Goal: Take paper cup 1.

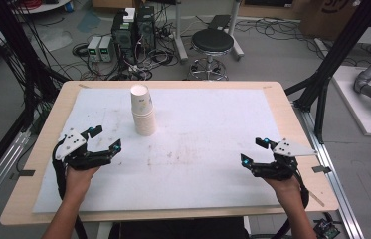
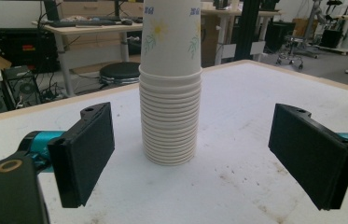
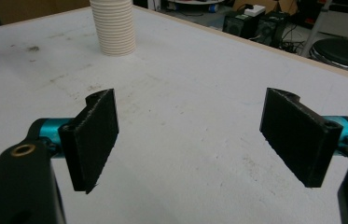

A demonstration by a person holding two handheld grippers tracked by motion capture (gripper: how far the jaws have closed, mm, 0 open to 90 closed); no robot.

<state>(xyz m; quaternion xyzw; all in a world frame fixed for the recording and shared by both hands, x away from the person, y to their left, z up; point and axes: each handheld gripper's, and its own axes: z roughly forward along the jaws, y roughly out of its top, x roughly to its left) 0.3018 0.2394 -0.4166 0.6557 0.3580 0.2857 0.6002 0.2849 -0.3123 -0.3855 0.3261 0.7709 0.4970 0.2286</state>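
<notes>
I had both tools over the worktop [image 1: 292,117], a pale wooden top covered by a stained white mat [image 1: 213,124]. A stack of paper cups [image 1: 143,112] stood upright on the mat near the far edge, a little left of its middle, the top cup open-mouthed; in the left gripper view the same stack [image 2: 170,88] showed a printed flower pattern on the upper cup and many nested rims below it. My left hand-held gripper [image 1: 104,138] sat near the left edge, its jaws spread wide and holding nothing, aimed toward the stack, which stood beyond the jaws and apart from them. In the left gripper view the stack appeared between the two black pads [image 2: 85,154], clear of both. My right hand-held gripper [image 1: 253,151] hung near the right edge toward the near side, its jaws likewise wide apart and empty, well apart from the cups. In the right gripper view the stack [image 3: 113,28] was far off at the upper left. On the floor beyond the far edge stood a black stool [image 1: 212,47].
</notes>
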